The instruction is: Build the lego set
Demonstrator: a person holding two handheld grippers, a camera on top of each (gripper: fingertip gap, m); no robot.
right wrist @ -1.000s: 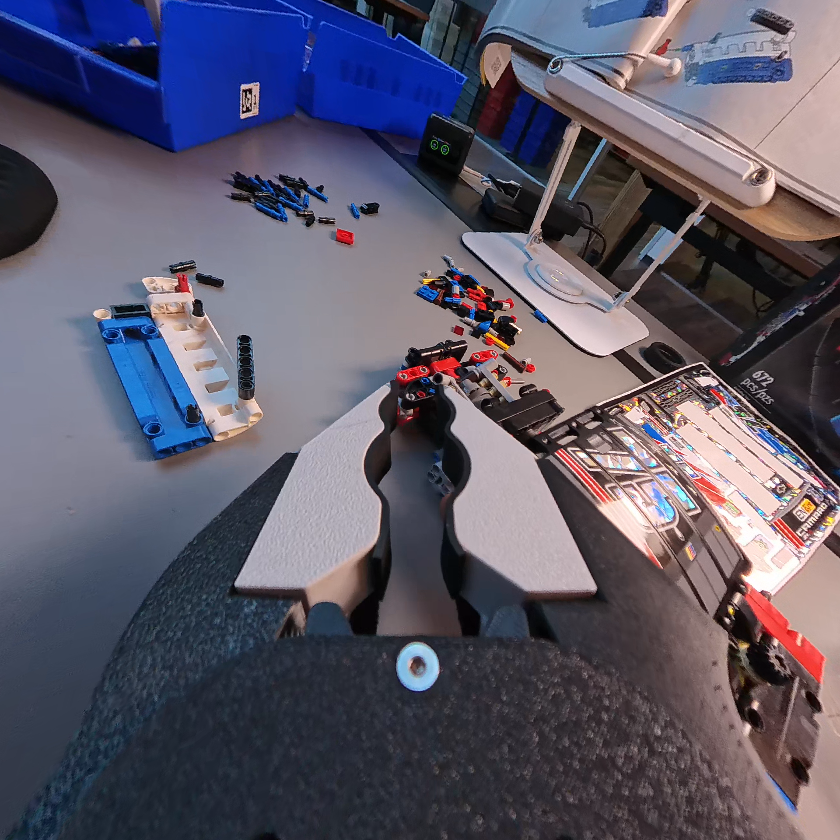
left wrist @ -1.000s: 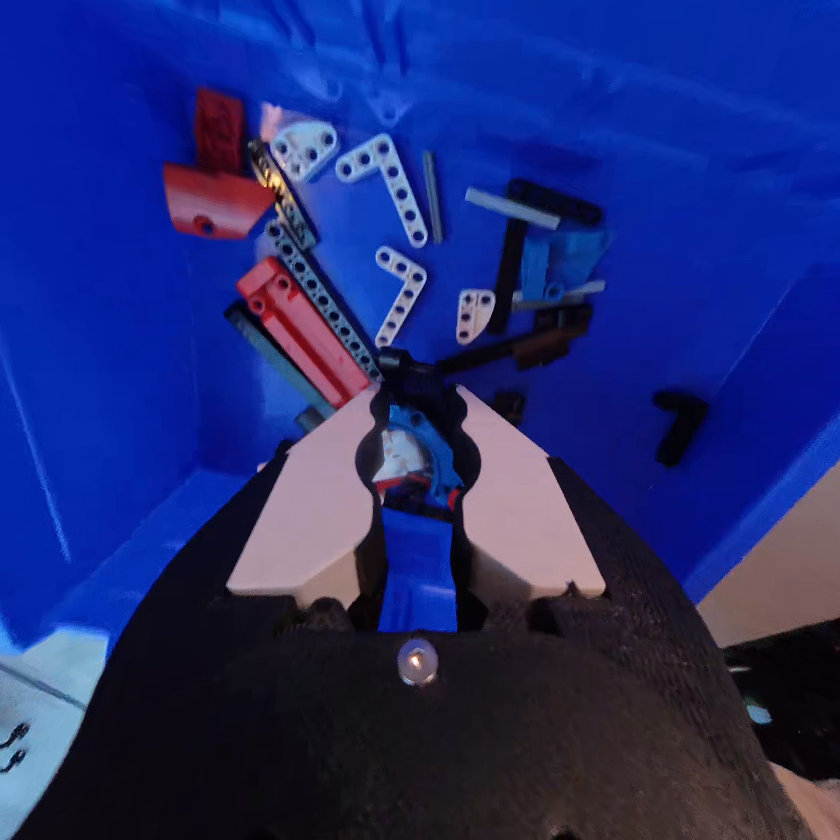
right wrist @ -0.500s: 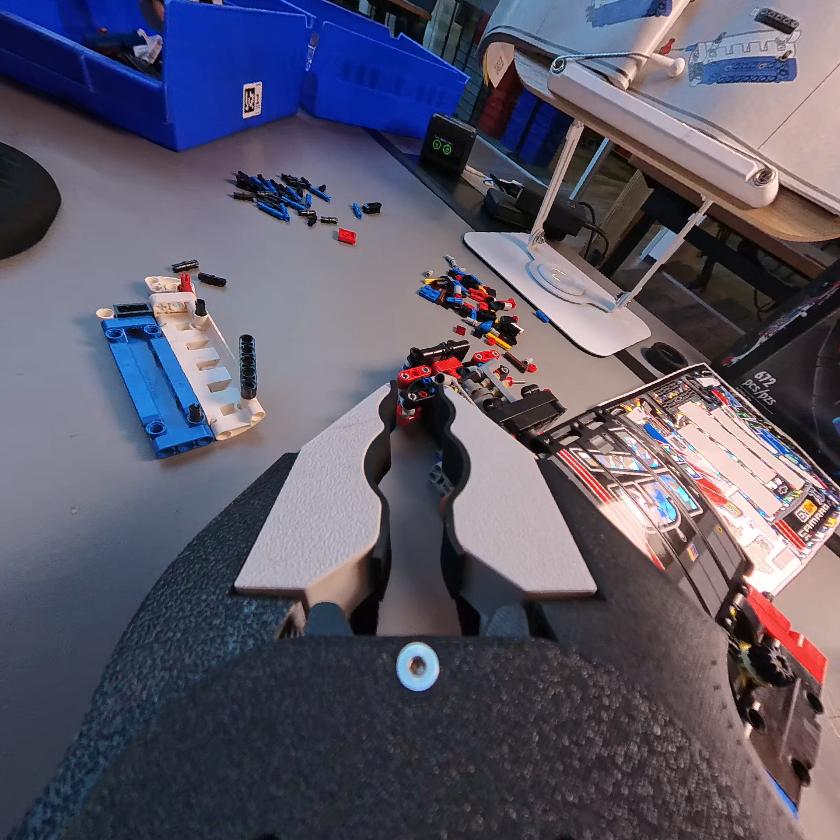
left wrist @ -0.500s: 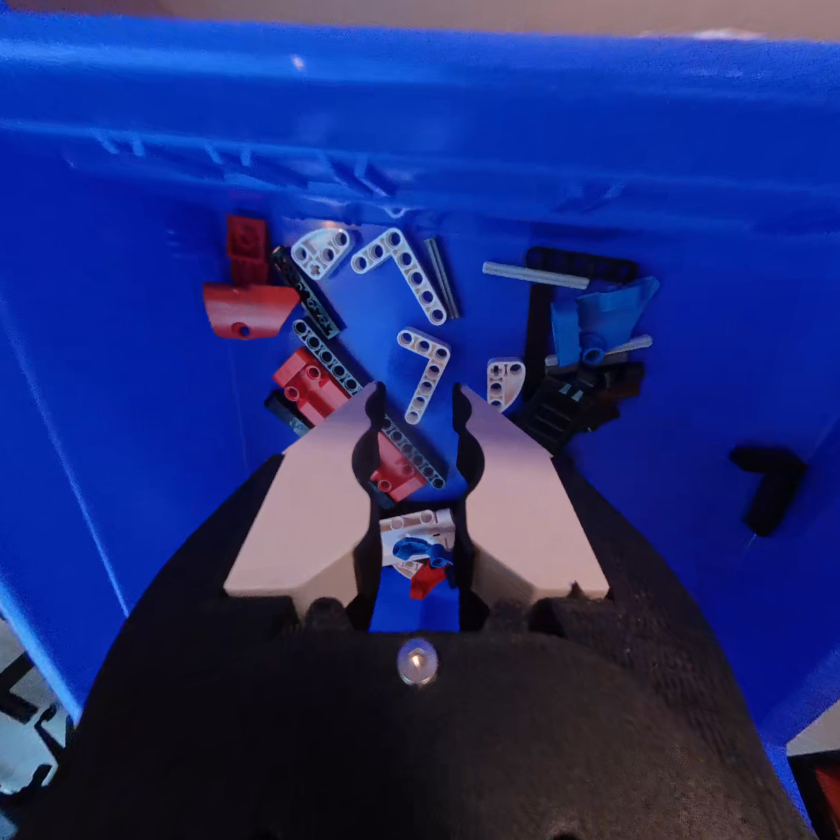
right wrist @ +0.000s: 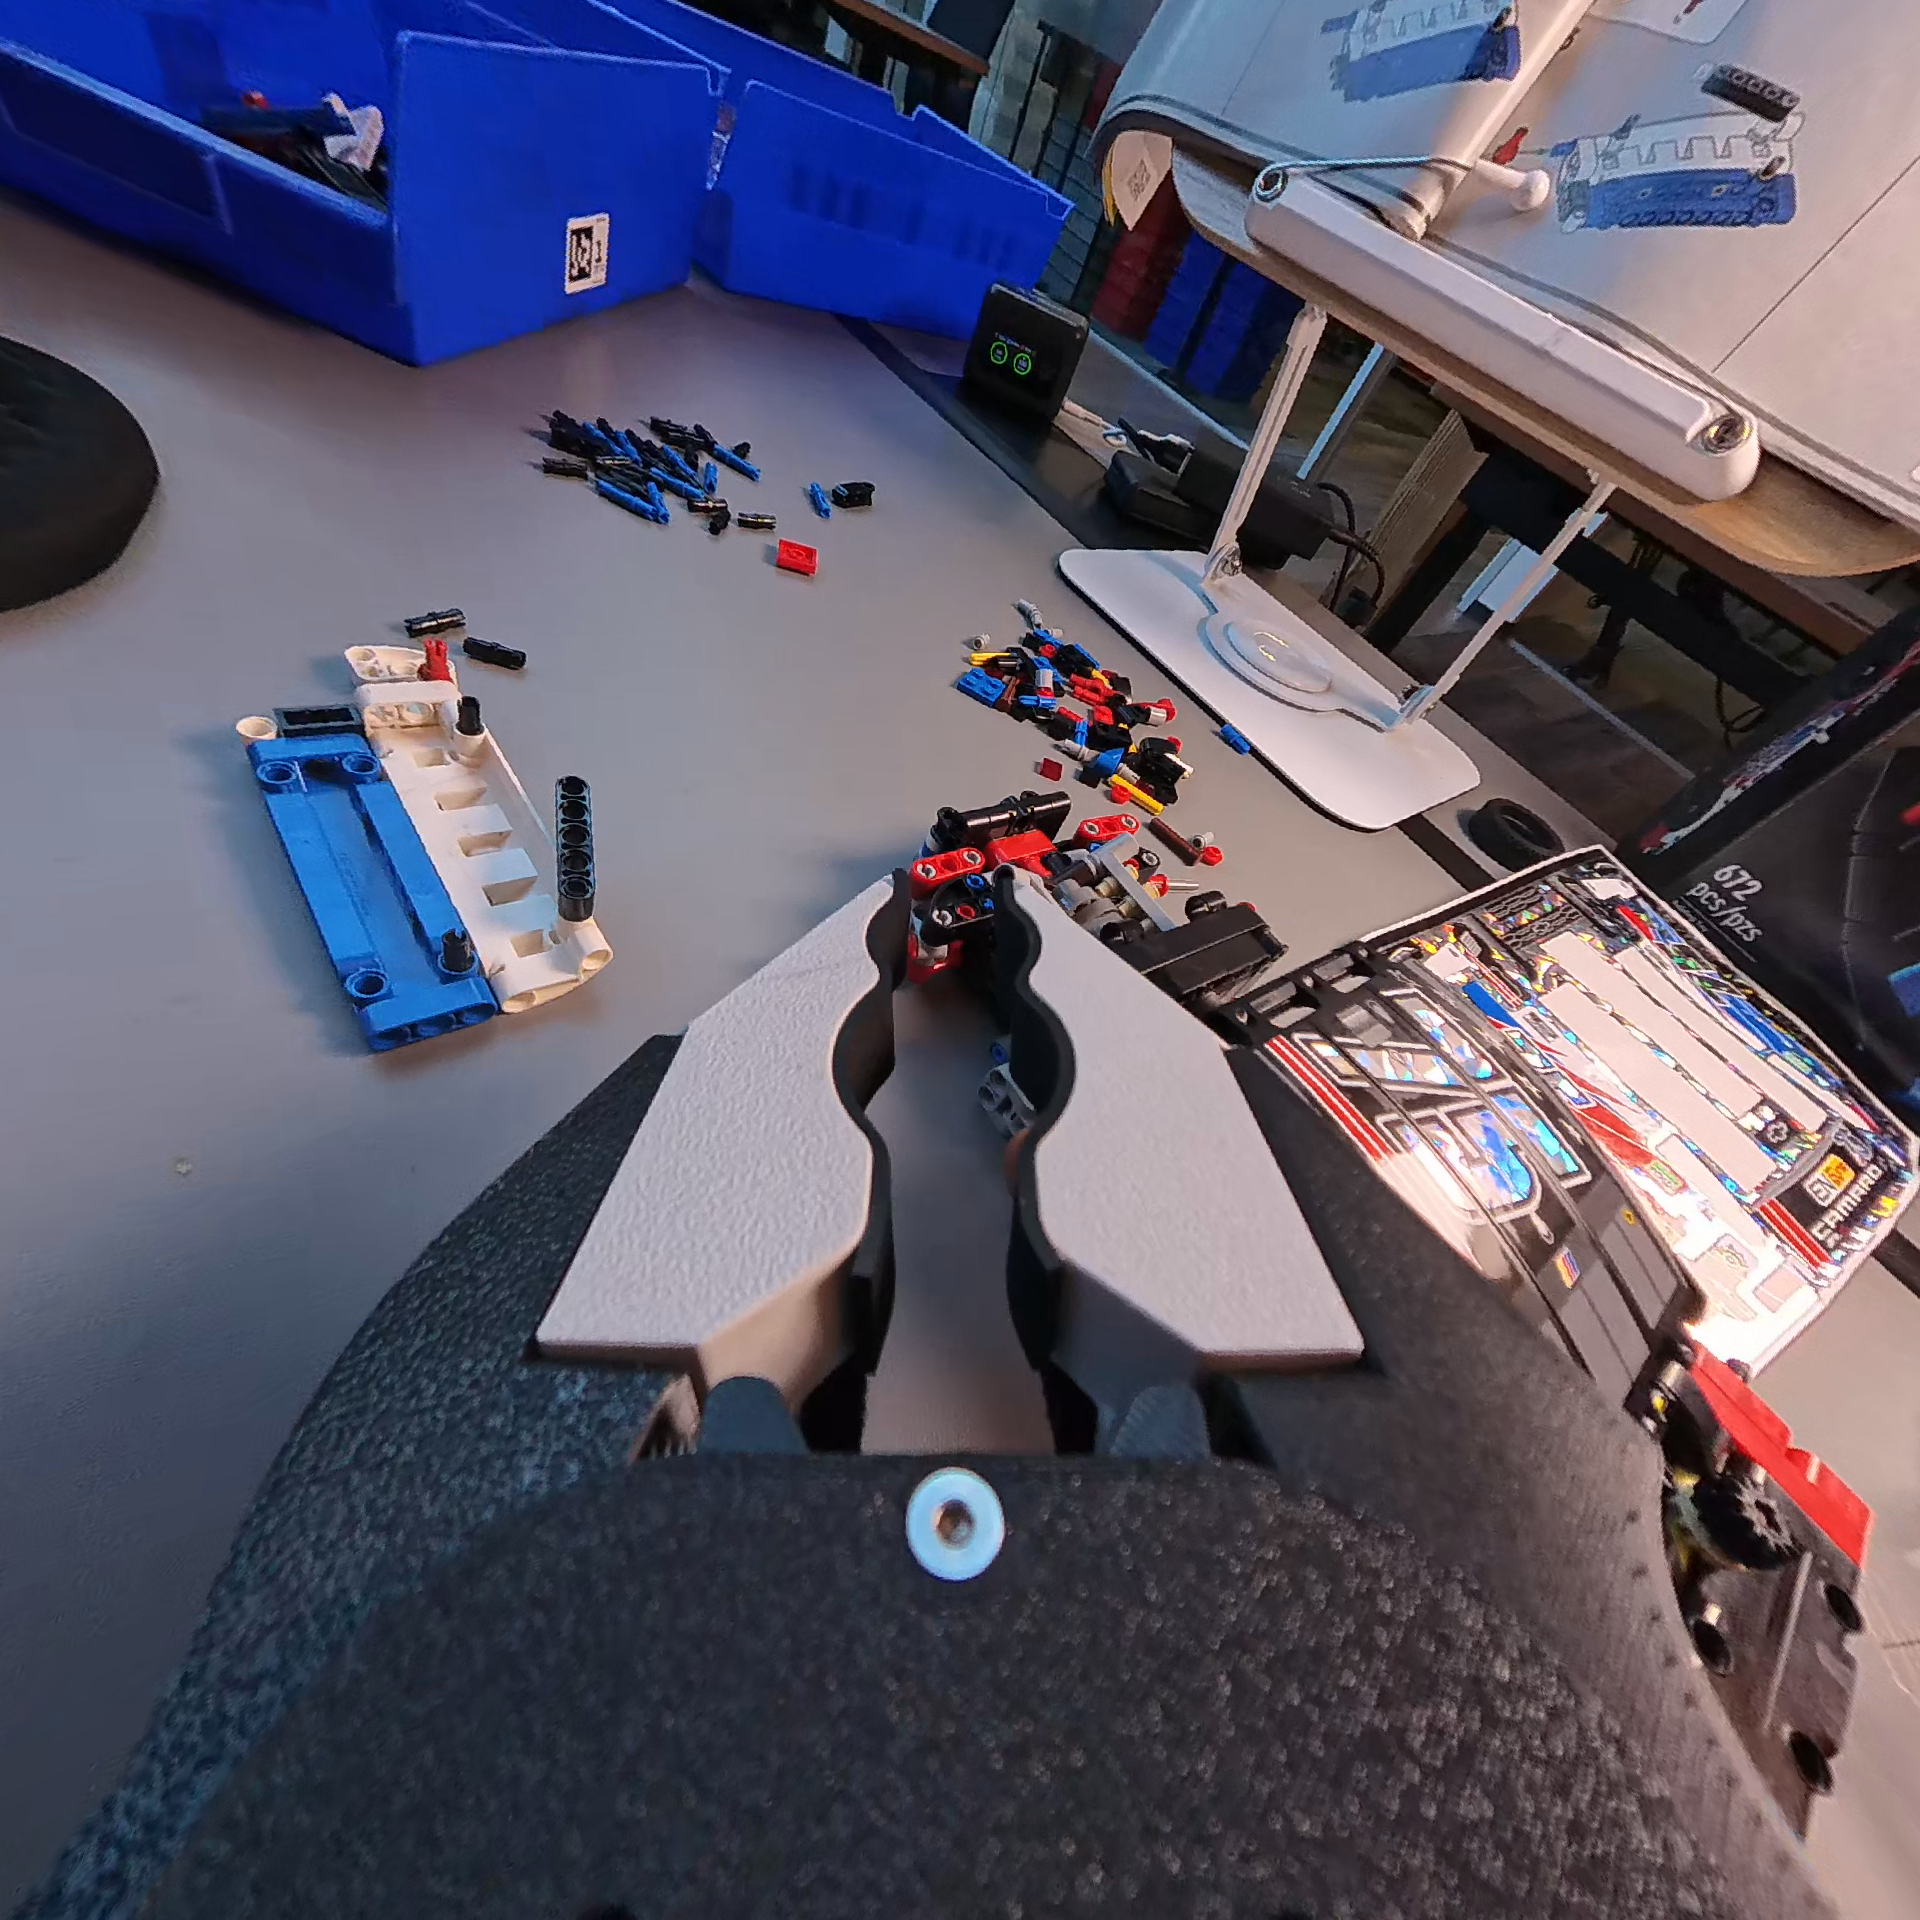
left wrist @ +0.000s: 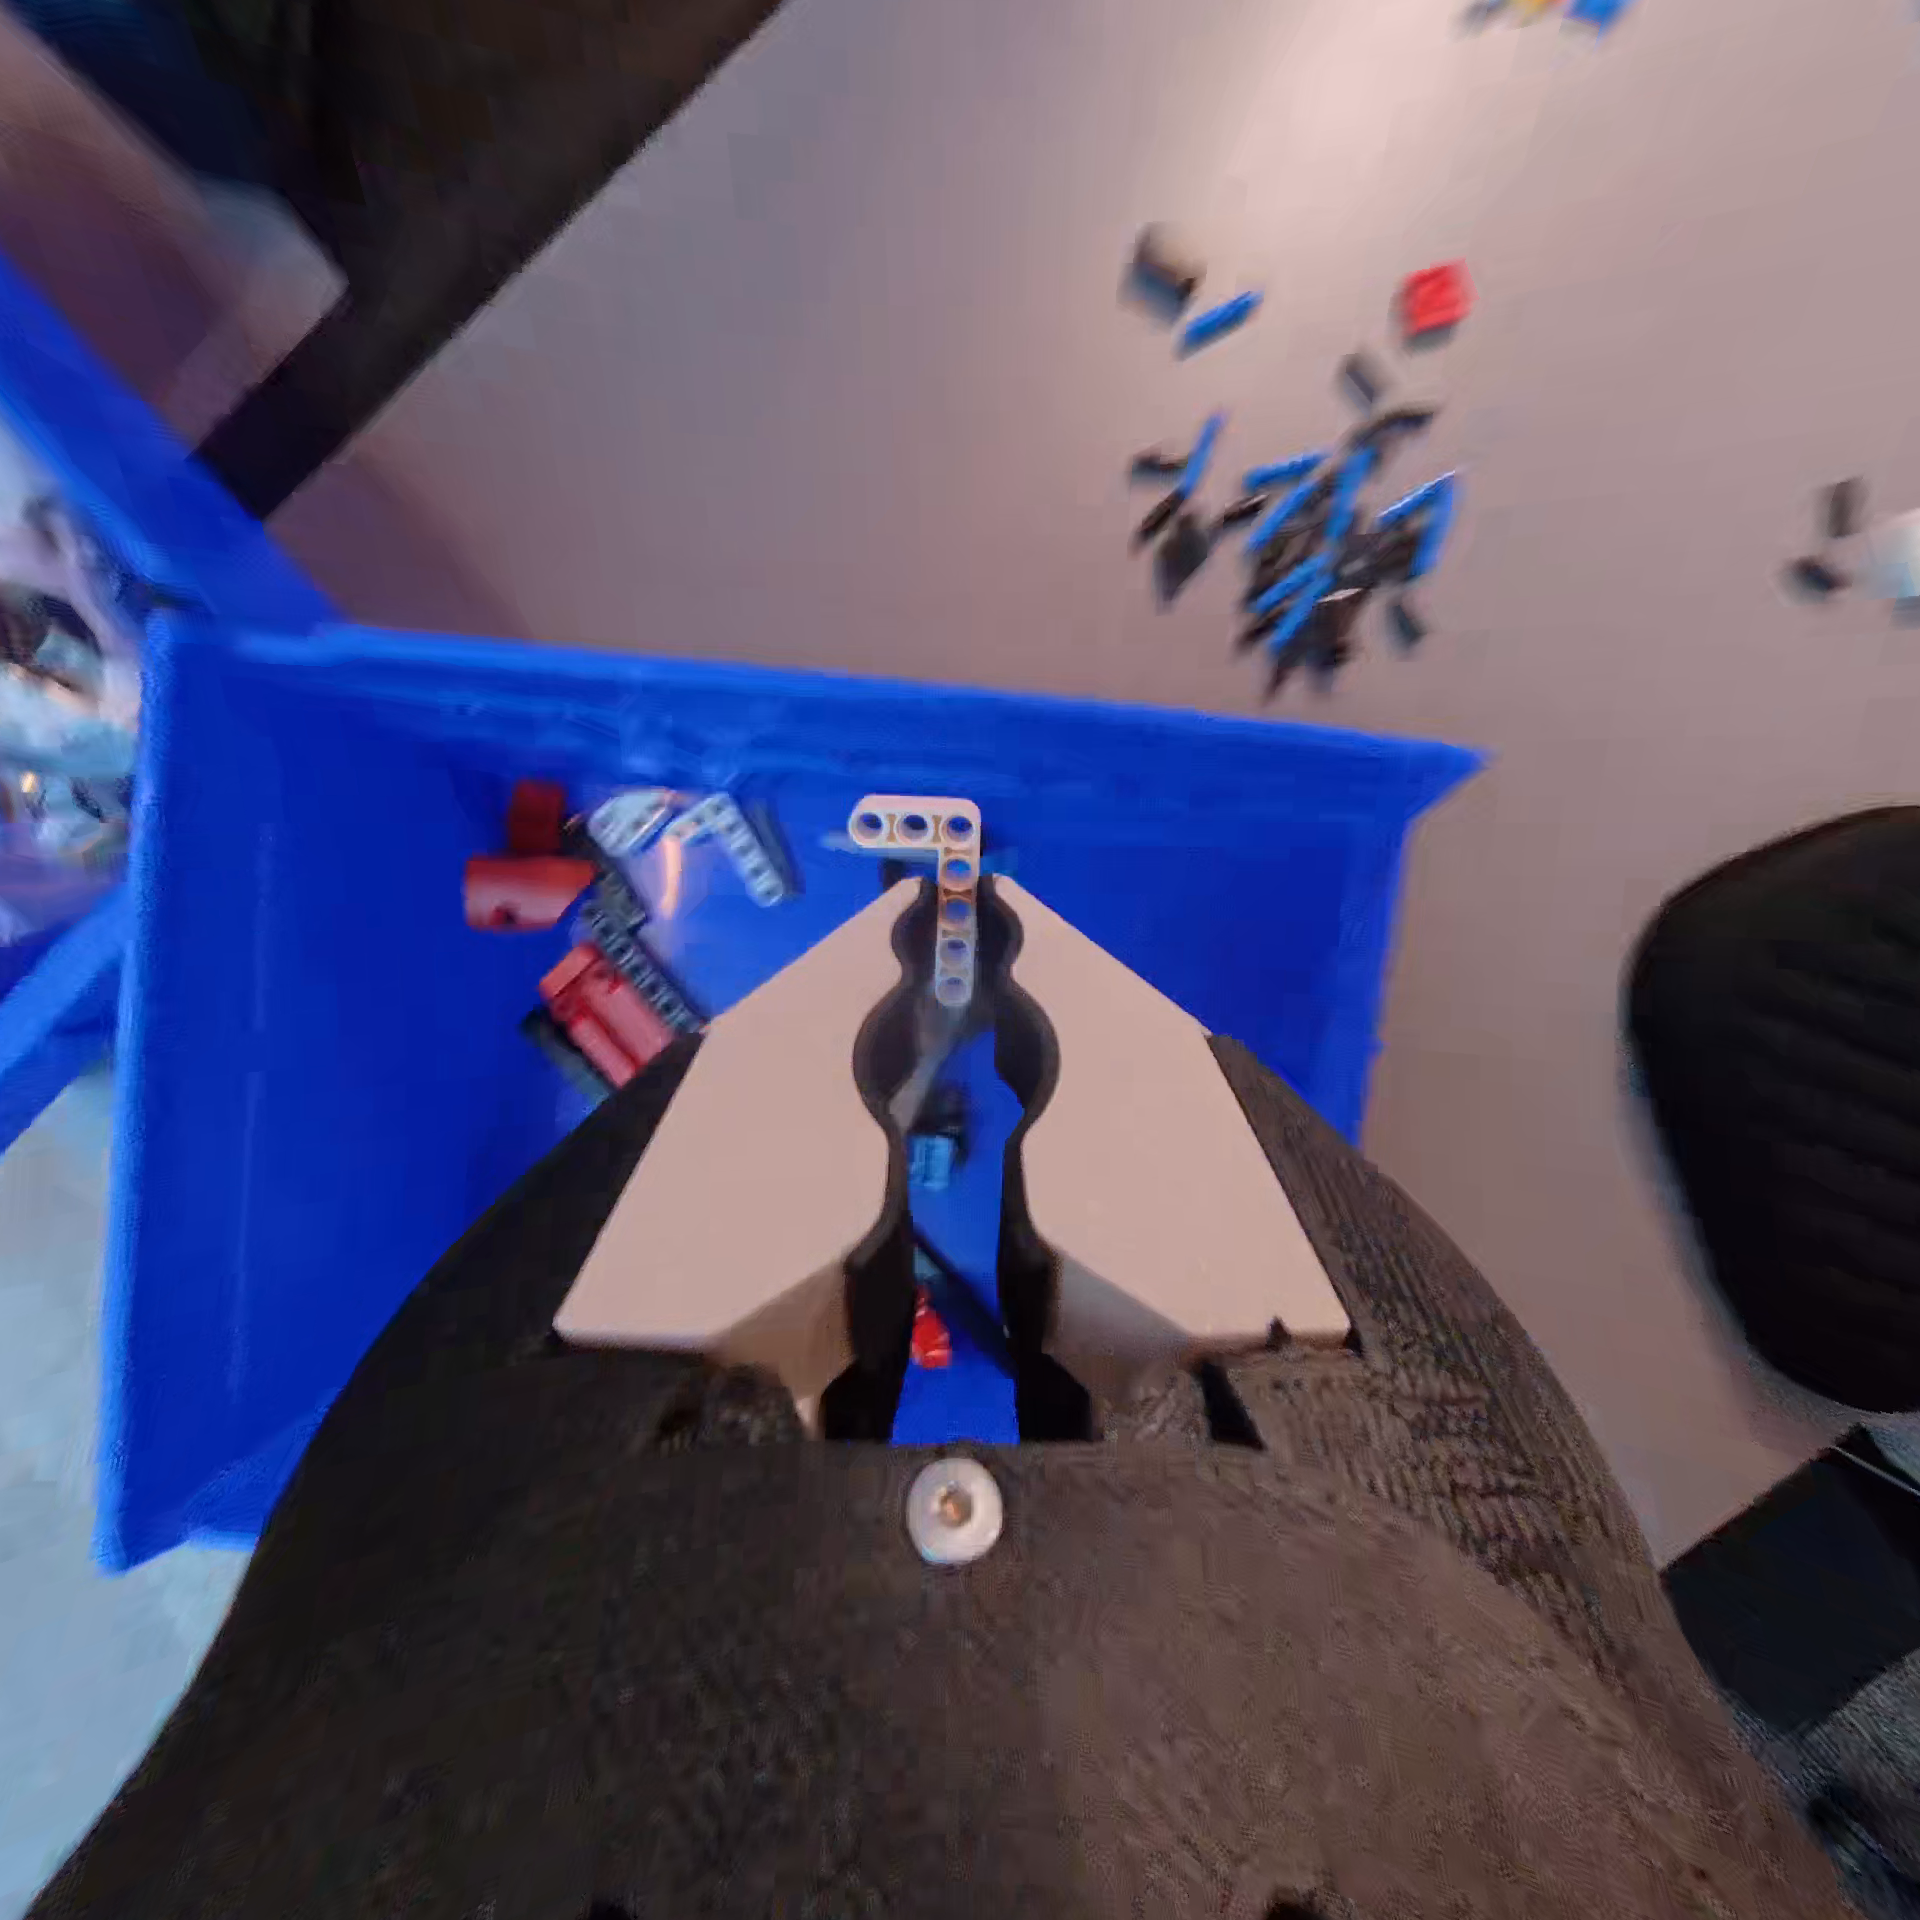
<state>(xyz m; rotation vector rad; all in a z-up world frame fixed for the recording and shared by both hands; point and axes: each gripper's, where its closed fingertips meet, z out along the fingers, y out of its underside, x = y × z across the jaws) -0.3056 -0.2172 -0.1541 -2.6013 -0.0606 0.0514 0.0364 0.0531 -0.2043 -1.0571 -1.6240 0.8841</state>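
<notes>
Left claw [left wrist: 954,894]: clamped on a white L-shaped beam [left wrist: 940,871], long arm pinched between the fingertips, short arm projecting to the left past the tips. The beam is held above a blue bin [left wrist: 312,935]; red, white and dark loose pieces [left wrist: 592,935] are seen on the bin floor. View blurred. Beyond the bin, a scatter of blue and black pins [left wrist: 1309,540] is seen on the grey bench [left wrist: 831,416].

Right claw [right wrist: 948,914]: fingers set apart with a narrow gap, nothing gripped. The tips are placed just beside a red, black and grey sub-assembly [right wrist: 1049,883] resting on the bench; contact cannot be told. A blue and white panel assembly [right wrist: 416,862] lies to the left, well apart. A pile of small mixed parts [right wrist: 1081,717] is seen beyond the sub-assembly, and a sticker sheet [right wrist: 1558,1091] to the right. An instruction book on a white stand [right wrist: 1278,675] is noted at the far right.
</notes>
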